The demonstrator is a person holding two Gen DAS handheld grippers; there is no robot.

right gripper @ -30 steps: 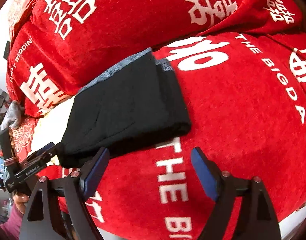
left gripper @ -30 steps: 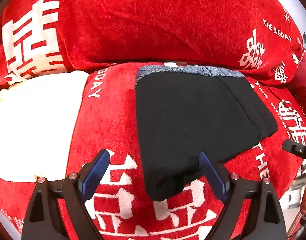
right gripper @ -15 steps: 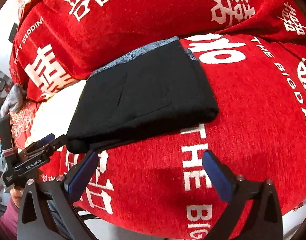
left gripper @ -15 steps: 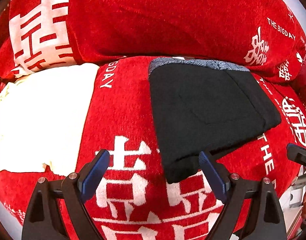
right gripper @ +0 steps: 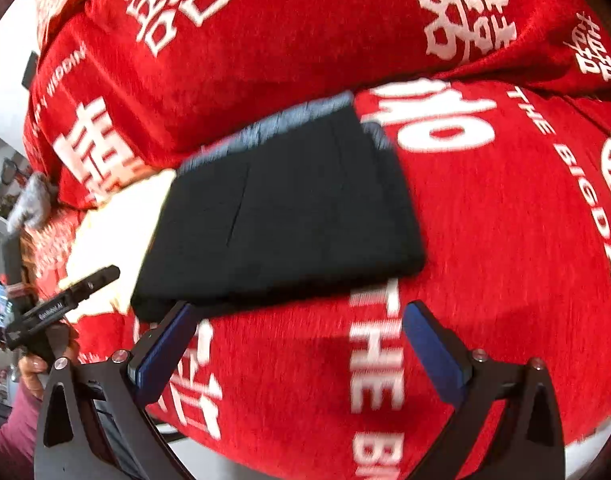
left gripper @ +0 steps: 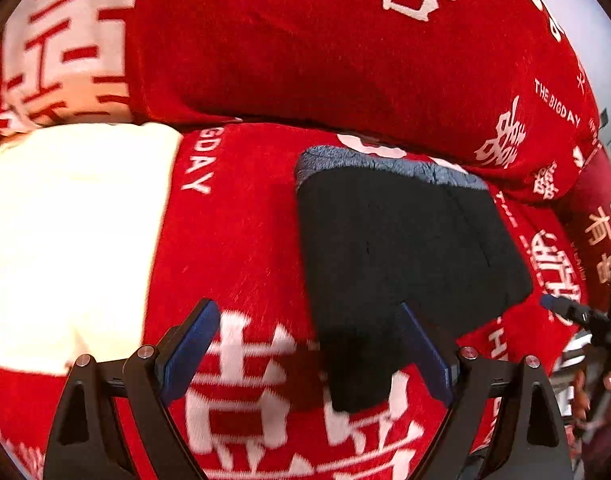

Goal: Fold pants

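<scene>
Your folded pants (left gripper: 401,248) lie on the red blanket (left gripper: 233,232), just right of the white cloth (left gripper: 65,232). Both hand-held grippers, left (left gripper: 309,354) and right (right gripper: 301,350), are released, empty. Brushing the near corner could unfold them.

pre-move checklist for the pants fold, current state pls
1. Pants folded into a compact stack: ok.
2. Left gripper open, holding nothing: ok.
3. Right gripper open, holding nothing: ok.
4. Stack lies flat on the red blanket: ok.
5. Edges aligned: not ok, a corner sticks out near the left gripper's fingers.
6. Underside layers smooth: cannot tell.
</scene>
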